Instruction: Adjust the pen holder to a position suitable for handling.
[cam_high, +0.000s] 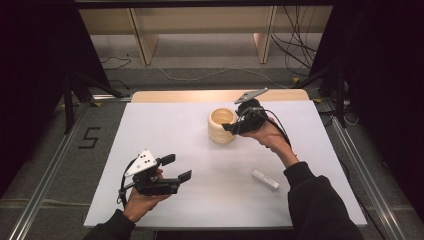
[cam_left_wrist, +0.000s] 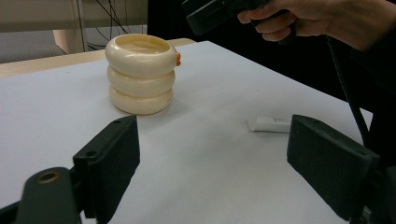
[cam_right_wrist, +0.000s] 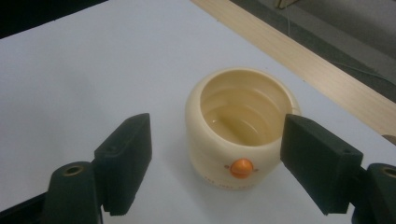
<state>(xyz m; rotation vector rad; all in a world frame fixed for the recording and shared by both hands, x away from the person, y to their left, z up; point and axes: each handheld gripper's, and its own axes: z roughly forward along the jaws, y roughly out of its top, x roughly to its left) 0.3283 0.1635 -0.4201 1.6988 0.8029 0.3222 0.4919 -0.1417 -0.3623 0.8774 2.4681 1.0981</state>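
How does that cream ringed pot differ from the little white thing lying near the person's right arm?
The cream pot stands upright; the white piece lies flat. The pot is round, stacked in three bulging rings, and open-topped; the white piece is slim and oblong. The pot is much bigger and has an orange dot on its side. Both rest on the white table, untouched.

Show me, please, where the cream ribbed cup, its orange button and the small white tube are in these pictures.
cream ribbed cup (cam_left_wrist: 140, 74): left gripper view, on its middle ring.
orange button (cam_right_wrist: 242, 168): right gripper view, on the button's centre.
small white tube (cam_high: 265, 179): high view, on the middle of its body.
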